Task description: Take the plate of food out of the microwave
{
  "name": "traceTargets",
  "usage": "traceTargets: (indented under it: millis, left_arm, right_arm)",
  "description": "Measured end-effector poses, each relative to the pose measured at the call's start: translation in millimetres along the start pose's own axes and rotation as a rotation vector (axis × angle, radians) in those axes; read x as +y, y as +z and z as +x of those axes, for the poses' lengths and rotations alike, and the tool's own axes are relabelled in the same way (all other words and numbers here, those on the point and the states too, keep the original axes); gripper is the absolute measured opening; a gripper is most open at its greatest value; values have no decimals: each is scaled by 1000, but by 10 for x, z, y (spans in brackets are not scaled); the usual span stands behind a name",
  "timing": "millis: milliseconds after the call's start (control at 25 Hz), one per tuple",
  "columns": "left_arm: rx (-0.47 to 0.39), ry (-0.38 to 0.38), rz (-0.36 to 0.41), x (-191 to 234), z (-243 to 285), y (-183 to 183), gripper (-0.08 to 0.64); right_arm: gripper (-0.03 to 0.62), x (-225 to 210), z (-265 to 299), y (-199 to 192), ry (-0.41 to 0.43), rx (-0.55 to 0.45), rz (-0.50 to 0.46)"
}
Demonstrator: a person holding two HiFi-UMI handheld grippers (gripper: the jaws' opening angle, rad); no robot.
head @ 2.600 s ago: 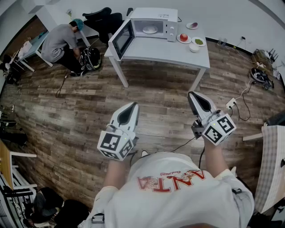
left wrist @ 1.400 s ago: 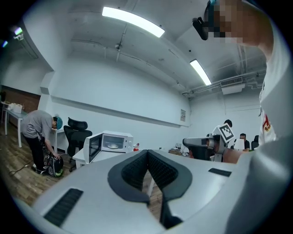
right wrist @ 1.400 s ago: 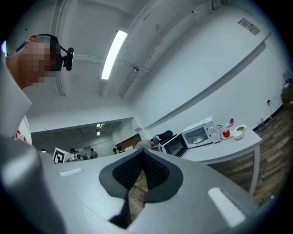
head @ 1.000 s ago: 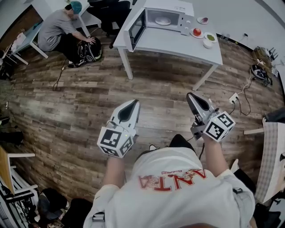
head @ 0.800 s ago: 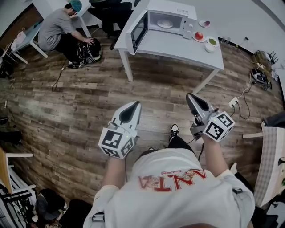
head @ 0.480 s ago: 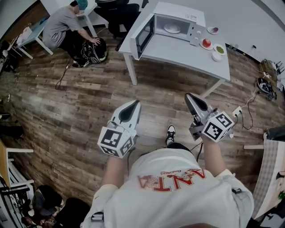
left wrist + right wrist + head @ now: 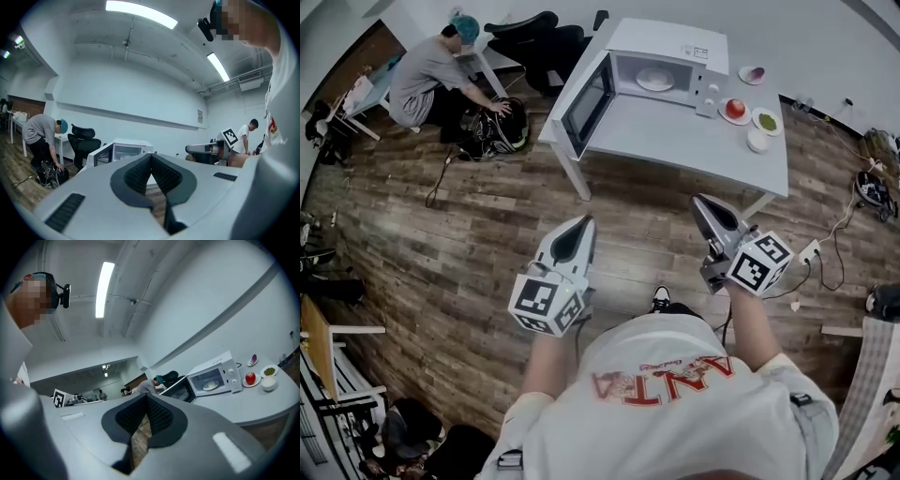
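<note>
The white microwave [image 7: 667,62] stands on a white table [image 7: 694,142] ahead of me, its door [image 7: 585,94] swung open to the left. A pale plate of food [image 7: 654,80] lies inside the cavity; the right gripper view also shows the plate [image 7: 210,386] in the microwave [image 7: 216,375]. My left gripper [image 7: 583,223] and right gripper [image 7: 701,201] are held side by side over the wooden floor, well short of the table. Both are shut with nothing between the jaws. In the left gripper view the microwave [image 7: 123,152] shows beyond the closed left gripper [image 7: 150,155].
Right of the microwave sit a plate with a red fruit [image 7: 734,110], a green bowl [image 7: 766,120], a white bowl [image 7: 757,141] and a small dish [image 7: 752,74]. A person [image 7: 436,67] crouches by a bag [image 7: 495,127] at far left, near a black chair [image 7: 536,39]. Cables [image 7: 825,255] lie at right.
The table and microwave have come nearer and sit larger in the head view. Both grippers stay shut and keep their places in front of my body.
</note>
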State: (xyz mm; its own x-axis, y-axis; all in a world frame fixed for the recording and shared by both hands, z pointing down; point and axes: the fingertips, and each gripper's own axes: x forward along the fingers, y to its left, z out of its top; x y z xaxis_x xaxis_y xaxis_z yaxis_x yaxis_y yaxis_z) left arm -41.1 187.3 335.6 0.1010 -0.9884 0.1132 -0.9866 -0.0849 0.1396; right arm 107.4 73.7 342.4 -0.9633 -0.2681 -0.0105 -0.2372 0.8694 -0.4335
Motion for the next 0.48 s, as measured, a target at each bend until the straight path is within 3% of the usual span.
traceTargets:
  millis: [280,480]
  left_arm:
    - [24,10,5,-84,830,89,9]
    - [50,20,13,-105,1187,75,9]
  right_arm:
    - [3,-849,-8,223,-18,-10,69]
    - [3,-1119,69,257,26,6,45]
